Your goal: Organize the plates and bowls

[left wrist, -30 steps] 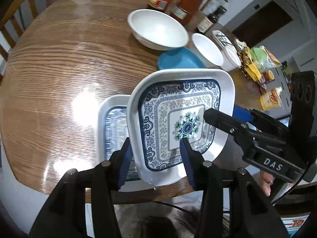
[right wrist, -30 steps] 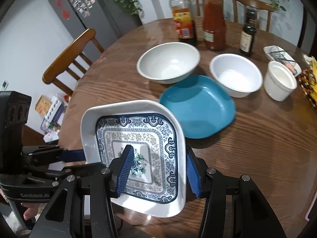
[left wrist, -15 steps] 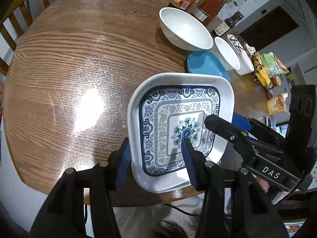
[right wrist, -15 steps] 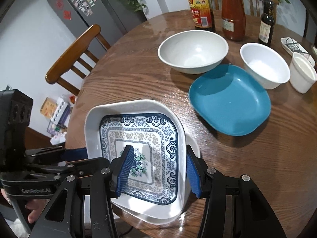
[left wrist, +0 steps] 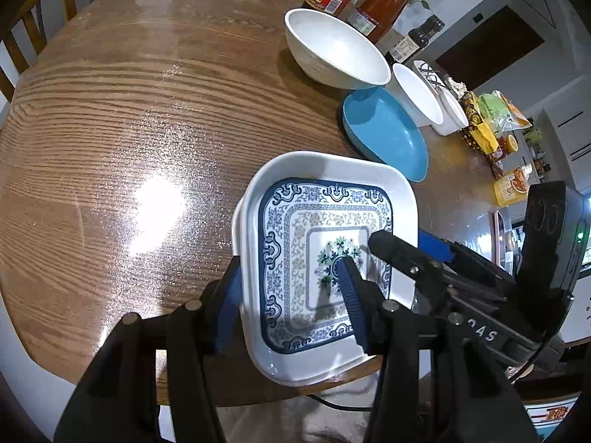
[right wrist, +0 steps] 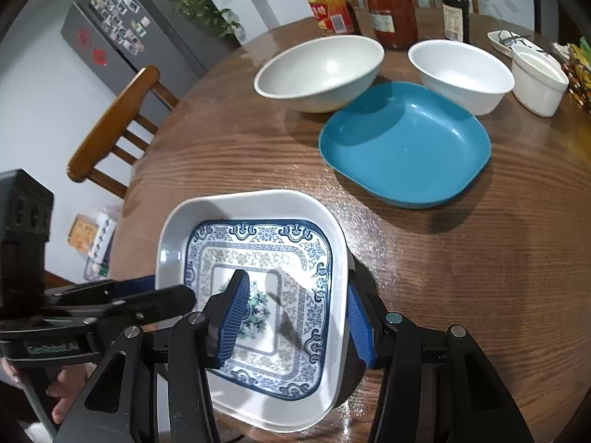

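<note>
A square white plate with a blue floral pattern [left wrist: 325, 229] [right wrist: 258, 247] lies near the table's front edge, stacked on a second like plate whose rim just shows at its left [left wrist: 236, 221]. My left gripper [left wrist: 291, 295] spans the plate's left rim, one finger outside, one over the plate's middle. My right gripper [right wrist: 295, 313] spans its right rim the same way. Both sets of jaws stand apart, not squeezing. A blue plate [right wrist: 402, 144] [left wrist: 384, 136] lies beyond, with a large white bowl [right wrist: 321, 70] [left wrist: 336, 51] and a smaller white bowl [right wrist: 461, 74] behind it.
A round wooden table [left wrist: 129, 110] holds everything. Sauce bottles [right wrist: 388, 3] stand at the far edge, with a small white cup [right wrist: 539, 77] and snack packets [left wrist: 487, 129] to the right. A wooden chair [right wrist: 110, 133] stands at the left.
The patterned plate came down from a tilted hold onto the other patterned plate and now covers it. Both grippers moved lower and closer to the table with it.
</note>
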A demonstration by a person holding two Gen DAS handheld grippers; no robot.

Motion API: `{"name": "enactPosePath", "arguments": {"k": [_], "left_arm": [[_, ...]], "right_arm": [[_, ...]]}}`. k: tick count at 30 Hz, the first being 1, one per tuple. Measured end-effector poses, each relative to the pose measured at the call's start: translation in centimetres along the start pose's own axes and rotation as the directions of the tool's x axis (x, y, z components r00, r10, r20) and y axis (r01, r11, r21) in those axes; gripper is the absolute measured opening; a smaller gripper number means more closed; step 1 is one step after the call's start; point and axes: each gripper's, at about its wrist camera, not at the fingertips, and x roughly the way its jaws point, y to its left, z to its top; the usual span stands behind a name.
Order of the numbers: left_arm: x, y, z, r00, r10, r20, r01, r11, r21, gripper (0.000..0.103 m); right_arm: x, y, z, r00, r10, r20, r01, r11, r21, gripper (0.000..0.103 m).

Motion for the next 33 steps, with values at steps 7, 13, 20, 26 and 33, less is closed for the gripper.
{"name": "enactPosePath", "arguments": {"k": [7, 13, 20, 26, 33], "left_arm": [[0.2, 0.4, 0.6, 0.999, -0.032, -0.007, 0.032, 0.999, 0.007, 0.051], [-0.2, 0.5, 0.6, 1.000, -0.031, 0.005, 0.031, 0.999, 0.021, 0.056], [-1.3, 0.9, 0.8, 0.996, -0.051, 0.070, 0.048, 0.998, 0.046, 0.062], [0.3, 1.1, 0.6, 1.000, 0.007, 0.030, -0.008, 0.999, 0.053, 0.062], [1.8, -0.1, -0.2, 1.000, 0.000, -0.028, 0.003, 0.993, 0.120, 0.061]], "right_arm": [[-0.1, -0.2, -0.1, 1.000, 0.007, -0.001, -0.007, 1.000, 0.001, 0.054], [-0.2, -0.2, -0.1, 1.000, -0.017, -0.010, 0.017, 1.000, -0.015, 0.054], [-0.6, -1.1, 0.6, 1.000, 0.010, -0.013, -0.010, 1.000, -0.001, 0.054], [0.0, -1.4, 0.4, 0.999, 0.027, -0.036, -0.027, 1.000, 0.006, 0.054], [0.9, -2.3, 0.0, 0.994, 0.074, -0.083, -0.071, 0.997, 0.041, 0.054]]}}
